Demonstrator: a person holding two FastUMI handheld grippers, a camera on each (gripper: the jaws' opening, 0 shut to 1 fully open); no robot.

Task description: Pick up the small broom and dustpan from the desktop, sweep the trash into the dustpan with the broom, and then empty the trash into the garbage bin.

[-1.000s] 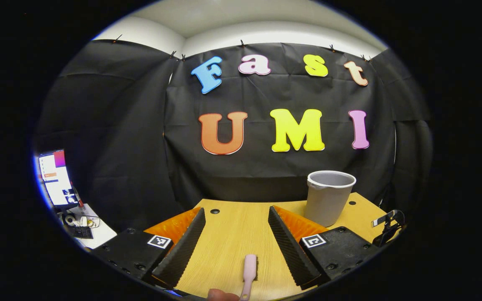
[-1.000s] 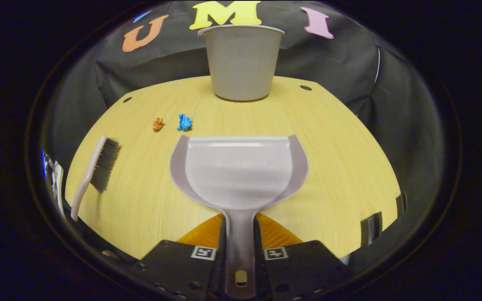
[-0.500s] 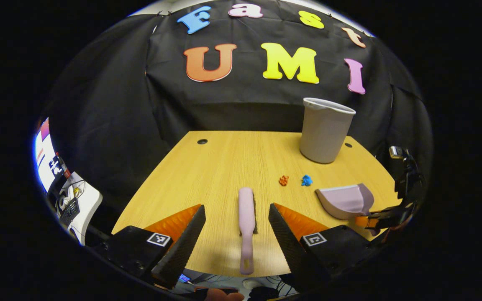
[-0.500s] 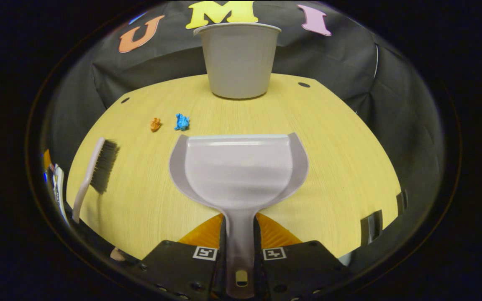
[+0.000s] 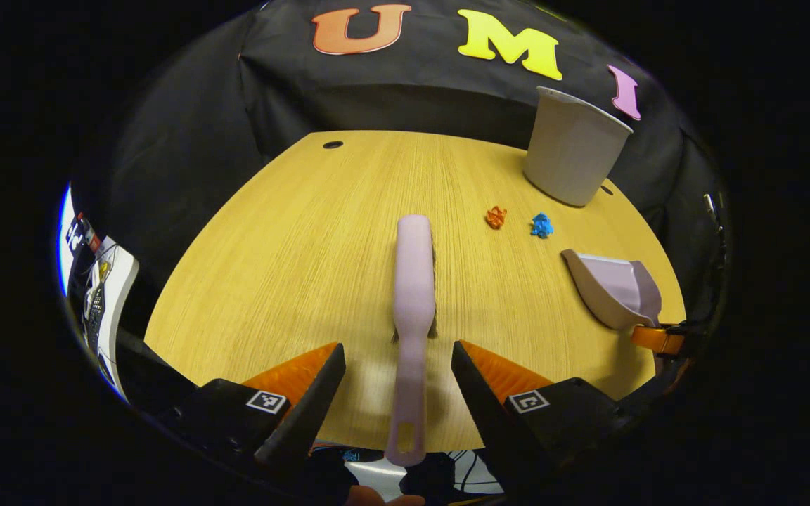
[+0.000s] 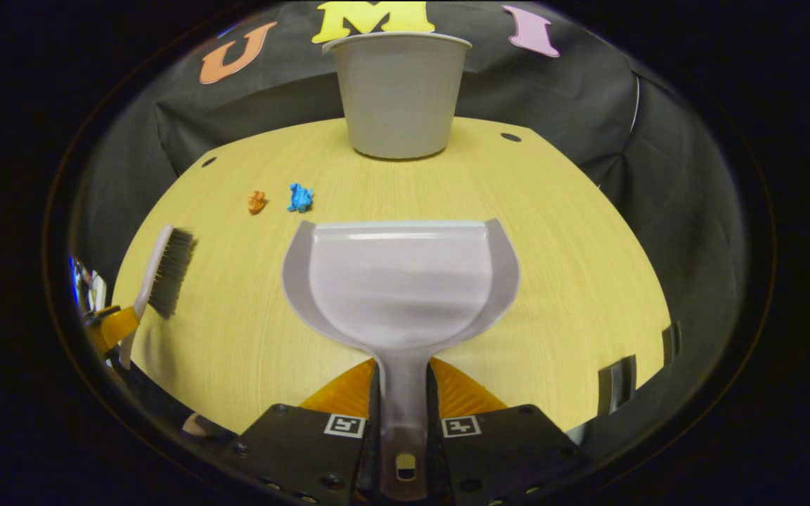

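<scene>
Left gripper view: the left gripper (image 5: 394, 362) has its fingers spread wide, either side of the broom (image 5: 412, 295) handle, not touching it. Right gripper view: the right gripper (image 6: 403, 407) is clamped on the dustpan (image 6: 400, 281) handle; trash (image 6: 299, 198) lies on the surface (image 6: 574, 232) before the bin (image 6: 396, 95).

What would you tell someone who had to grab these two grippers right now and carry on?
Right gripper: shut on the dustpan handle, pan facing the garbage bin.
Left gripper: open, fingers either side of the broom handle, not yet gripping; broom lies on the desktop.
Trash: orange scrap and blue scrap lie on the desk between broom and bin, unswept.
Done: dustpan grasped.
Left: close on the broom, sweep both scraps into the pan, tip it into the bin.
</scene>
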